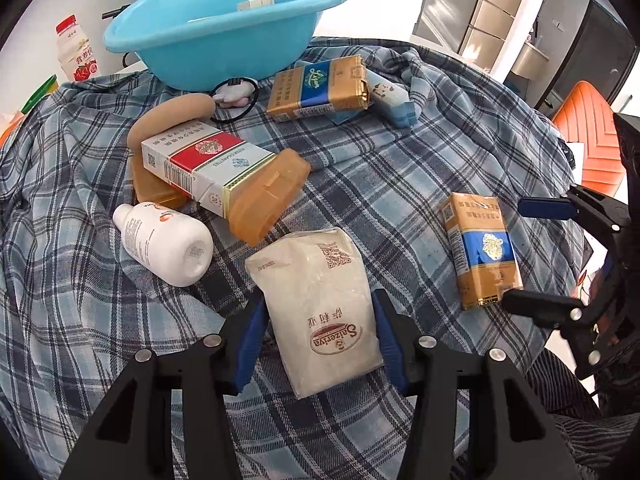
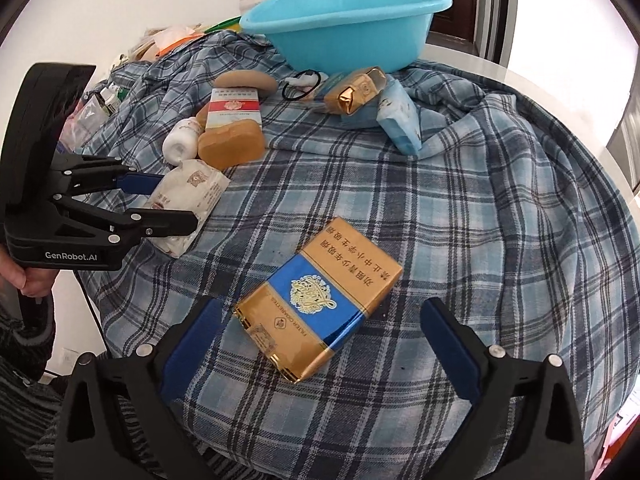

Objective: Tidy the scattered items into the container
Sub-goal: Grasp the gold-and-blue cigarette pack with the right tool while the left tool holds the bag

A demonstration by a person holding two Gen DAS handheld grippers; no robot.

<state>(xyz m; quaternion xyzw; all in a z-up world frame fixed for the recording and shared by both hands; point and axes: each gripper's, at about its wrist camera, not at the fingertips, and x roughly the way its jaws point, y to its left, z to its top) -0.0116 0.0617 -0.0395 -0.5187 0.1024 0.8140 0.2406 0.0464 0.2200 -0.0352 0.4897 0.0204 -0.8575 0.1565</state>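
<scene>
A light blue basin point(image 1: 224, 28) stands at the far side of a plaid cloth point(image 1: 380, 184); it also shows in the right wrist view point(image 2: 352, 24). My left gripper point(image 1: 320, 336) is shut on a white Saizeriya packet point(image 1: 320, 304), its blue pads pressing both sides; the packet rests on the cloth. The right wrist view shows this gripper point(image 2: 176, 200) and the packet point(image 2: 192, 192) too. My right gripper point(image 2: 320, 344) is open around a gold-and-blue cigarette pack point(image 2: 320, 296) lying flat, not touching it. In the left wrist view that pack point(image 1: 480, 248) lies between the right gripper's fingers point(image 1: 544, 208).
Scattered on the cloth: a white bottle point(image 1: 164, 244), a red-and-white cigarette pack point(image 1: 204, 164) on amber soap boxes point(image 1: 268, 196), a second gold pack point(image 1: 320, 88), a blue tissue packet point(image 1: 392, 100), a hair tie point(image 1: 236, 96). A drink bottle point(image 1: 76, 52) stands beyond the cloth. An orange chair point(image 1: 592, 132) is right.
</scene>
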